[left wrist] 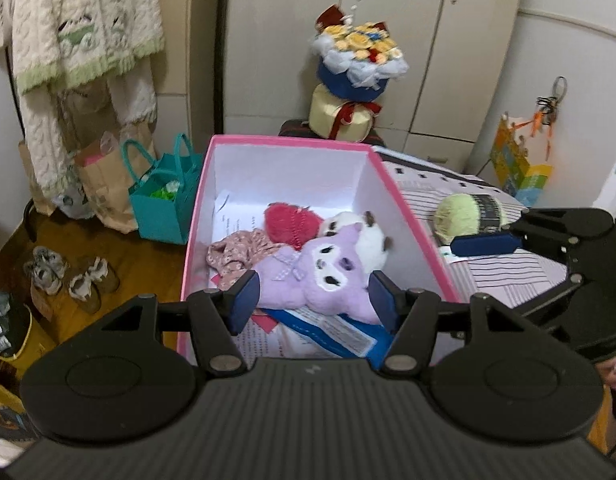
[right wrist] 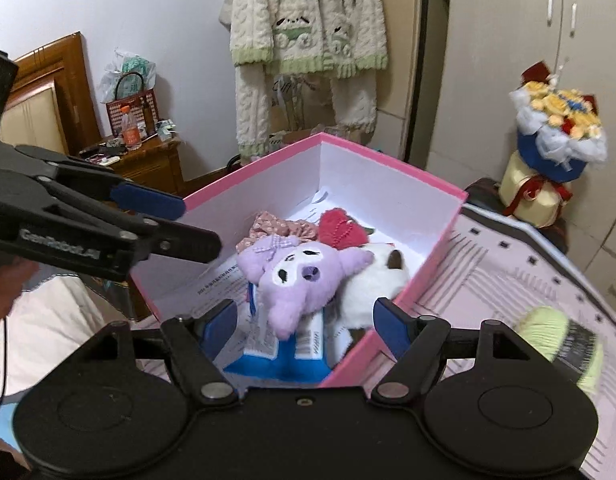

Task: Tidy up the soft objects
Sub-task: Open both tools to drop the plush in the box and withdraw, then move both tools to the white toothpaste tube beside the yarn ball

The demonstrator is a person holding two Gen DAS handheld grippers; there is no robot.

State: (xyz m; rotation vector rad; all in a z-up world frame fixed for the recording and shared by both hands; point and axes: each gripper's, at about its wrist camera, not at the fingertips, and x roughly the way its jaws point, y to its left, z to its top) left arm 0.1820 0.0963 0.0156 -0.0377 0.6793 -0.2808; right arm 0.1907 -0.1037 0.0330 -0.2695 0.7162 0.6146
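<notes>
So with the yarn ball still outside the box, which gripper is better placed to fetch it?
The right gripper, probably. The green yarn ball lies on the striped bedspread just off its right side, outside the pink box. The left gripper, also open and empty, hangs over the plush toys inside the box.

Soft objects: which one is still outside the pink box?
The green yarn ball with a dark label: it lies on the striped bedcover beside the pink box, while the purple plush, white plush, red heart and floral cloth lie inside.
</notes>
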